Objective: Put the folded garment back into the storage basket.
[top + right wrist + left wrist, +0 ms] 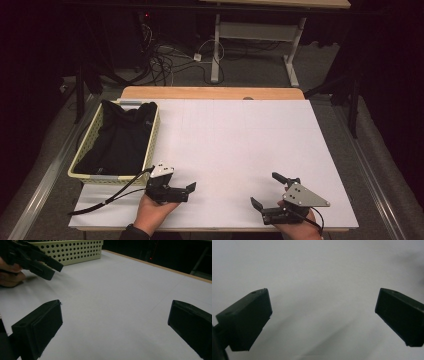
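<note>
- High view: the left gripper (186, 189) is held open, nothing between its jaws; a basket (90, 140) of black cloth (122, 137) is seen just beyond it.
- The right gripper (267, 190) is held open and empty, well apart from the left.

- Left gripper (191, 188) sits low near the table's (240, 140) front edge, left of centre, jaws wide apart and empty, held in the left hand (150, 210).
- Right gripper (266, 190) sits near the front edge toward the right corner, jaws spread wide, empty.
</note>
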Demonstrator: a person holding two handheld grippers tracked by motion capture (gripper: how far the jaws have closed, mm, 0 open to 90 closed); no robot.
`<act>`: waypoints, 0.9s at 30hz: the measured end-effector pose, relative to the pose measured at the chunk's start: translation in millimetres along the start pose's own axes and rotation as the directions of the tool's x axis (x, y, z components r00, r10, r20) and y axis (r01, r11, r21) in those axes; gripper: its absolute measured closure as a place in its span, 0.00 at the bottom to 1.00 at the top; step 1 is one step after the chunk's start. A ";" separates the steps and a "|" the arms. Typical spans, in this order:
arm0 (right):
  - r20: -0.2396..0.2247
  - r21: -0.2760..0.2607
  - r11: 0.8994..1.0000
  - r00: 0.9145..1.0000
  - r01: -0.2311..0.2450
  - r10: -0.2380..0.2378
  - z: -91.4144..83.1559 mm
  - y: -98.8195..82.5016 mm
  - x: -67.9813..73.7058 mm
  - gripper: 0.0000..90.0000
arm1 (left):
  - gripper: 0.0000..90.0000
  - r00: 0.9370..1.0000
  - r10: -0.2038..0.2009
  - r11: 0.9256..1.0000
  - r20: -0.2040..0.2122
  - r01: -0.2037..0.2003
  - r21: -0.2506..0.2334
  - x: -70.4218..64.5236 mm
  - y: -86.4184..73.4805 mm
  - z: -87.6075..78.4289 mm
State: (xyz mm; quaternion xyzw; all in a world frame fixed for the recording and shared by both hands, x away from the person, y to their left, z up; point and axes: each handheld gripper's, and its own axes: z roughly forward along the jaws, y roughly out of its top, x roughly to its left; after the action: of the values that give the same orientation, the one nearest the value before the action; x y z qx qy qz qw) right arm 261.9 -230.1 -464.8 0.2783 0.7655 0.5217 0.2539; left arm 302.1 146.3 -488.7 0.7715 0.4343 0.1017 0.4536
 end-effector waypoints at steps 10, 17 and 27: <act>0.056 -0.002 1.000 0.998 -0.011 0.011 0.6 -5.1 -10.0 0.00 | 0.00 0.996 0.087 0.985 0.002 -0.086 -0.148 -9.5 -9.2 -10.9; 0.077 -0.021 0.999 0.997 -0.027 0.029 -0.6 -7.0 -15.2 0.00 | 0.00 0.997 0.075 0.959 0.034 -0.062 -0.278 -4.2 -15.4 -21.6; 0.120 -0.030 0.998 0.991 -0.048 0.051 -3.0 -8.6 -18.2 0.00 | 0.00 0.992 0.112 0.929 0.053 -0.086 -0.361 -5.8 -22.9 -29.0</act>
State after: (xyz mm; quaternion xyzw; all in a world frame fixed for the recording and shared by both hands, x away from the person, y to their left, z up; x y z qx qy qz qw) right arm 271.5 -247.2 -470.2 0.3247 0.7345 0.5202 0.2906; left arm 269.4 164.5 -488.9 0.7001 0.3524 0.1739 0.5963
